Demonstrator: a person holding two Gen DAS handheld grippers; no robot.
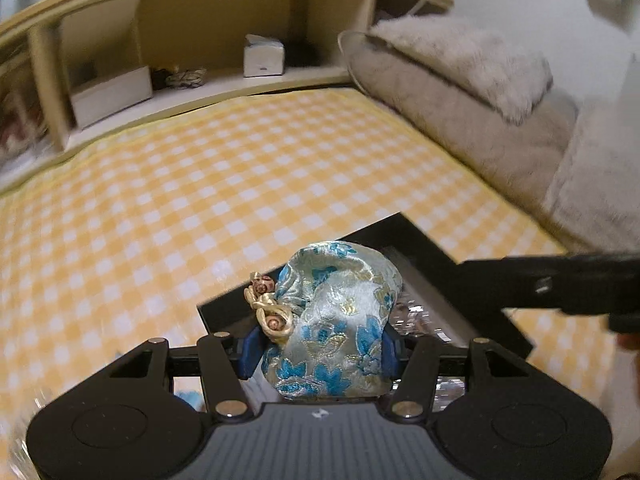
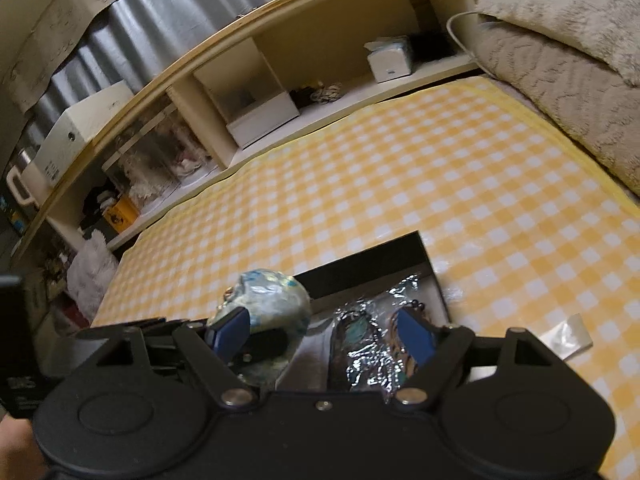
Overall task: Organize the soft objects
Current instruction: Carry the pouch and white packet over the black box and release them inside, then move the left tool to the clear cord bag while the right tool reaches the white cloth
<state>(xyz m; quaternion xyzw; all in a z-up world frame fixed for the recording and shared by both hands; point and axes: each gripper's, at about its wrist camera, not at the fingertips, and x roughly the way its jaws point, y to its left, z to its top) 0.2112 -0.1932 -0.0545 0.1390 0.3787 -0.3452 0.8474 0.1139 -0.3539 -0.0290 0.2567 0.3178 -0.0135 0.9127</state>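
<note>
My left gripper (image 1: pixel 318 350) is shut on a pale silk pouch (image 1: pixel 340 316) with blue flowers and a gold cord with beads. It holds the pouch above a black box (image 1: pixel 436 264) that lies on the yellow checked cloth (image 1: pixel 240 184). In the right wrist view the pouch (image 2: pixel 268 300) hangs over the left part of the black box (image 2: pixel 360 264), which holds shiny plastic-wrapped items (image 2: pixel 372 344). My right gripper (image 2: pixel 326 334) is open and empty above the box, right of the pouch. Its arm shows in the left wrist view (image 1: pixel 560 284).
A wooden shelf unit (image 1: pixel 208 76) with white boxes (image 1: pixel 264 56) stands at the far edge. Grey fluffy cushions (image 1: pixel 460 80) lie at the right. A small clear plastic bag (image 2: pixel 566 336) lies on the cloth right of the box.
</note>
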